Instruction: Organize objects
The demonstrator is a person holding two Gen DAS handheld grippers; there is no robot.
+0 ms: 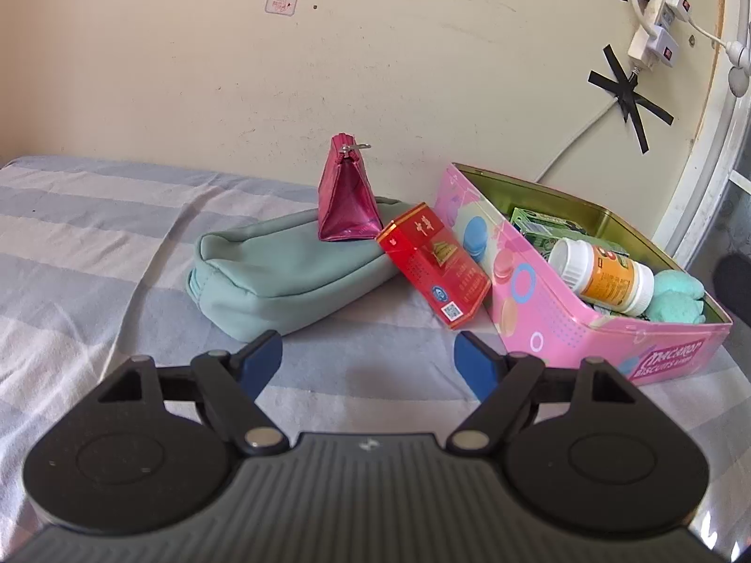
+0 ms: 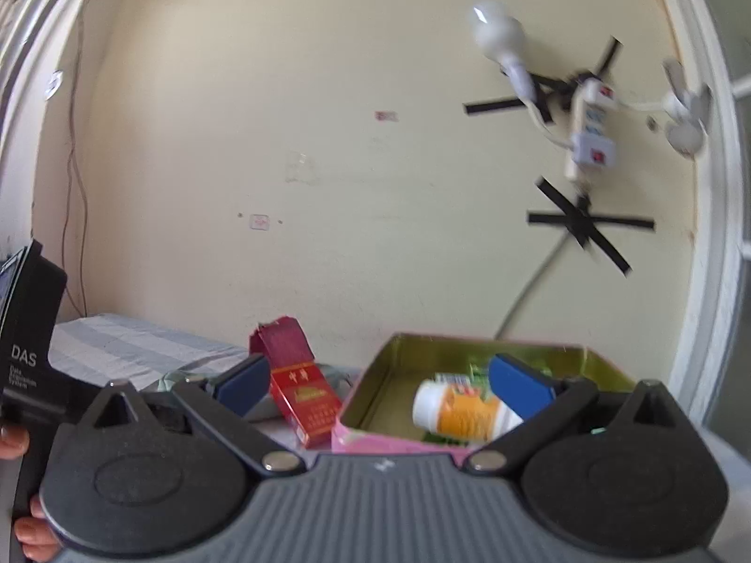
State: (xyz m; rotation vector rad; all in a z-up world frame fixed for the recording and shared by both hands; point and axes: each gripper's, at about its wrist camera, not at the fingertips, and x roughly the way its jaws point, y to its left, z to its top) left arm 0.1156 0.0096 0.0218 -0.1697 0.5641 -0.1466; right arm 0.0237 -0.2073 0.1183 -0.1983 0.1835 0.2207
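Note:
A pink biscuit tin [image 1: 554, 295] stands open on the striped bed at the right. In it lie a white and orange pill bottle [image 1: 605, 274], a green box [image 1: 540, 230] and teal soft pieces [image 1: 676, 295]. A red cigarette pack [image 1: 434, 265] leans against the tin's left wall. A teal pouch [image 1: 286, 272] lies to its left with a small magenta purse [image 1: 347, 197] upright on it. My left gripper [image 1: 368, 356] is open and empty, low in front of the pack. My right gripper [image 2: 375, 384] is open and empty above the tin [image 2: 356, 436], near the pack [image 2: 305, 399] and the bottle [image 2: 464, 408].
The striped bedsheet [image 1: 94, 253] runs left and to the front. A cream wall stands close behind, with a power strip [image 1: 657, 23] and cable taped on at the right. A white door frame [image 1: 708, 150] is at the far right. The left hand-held unit [image 2: 28, 342] shows at the right view's left edge.

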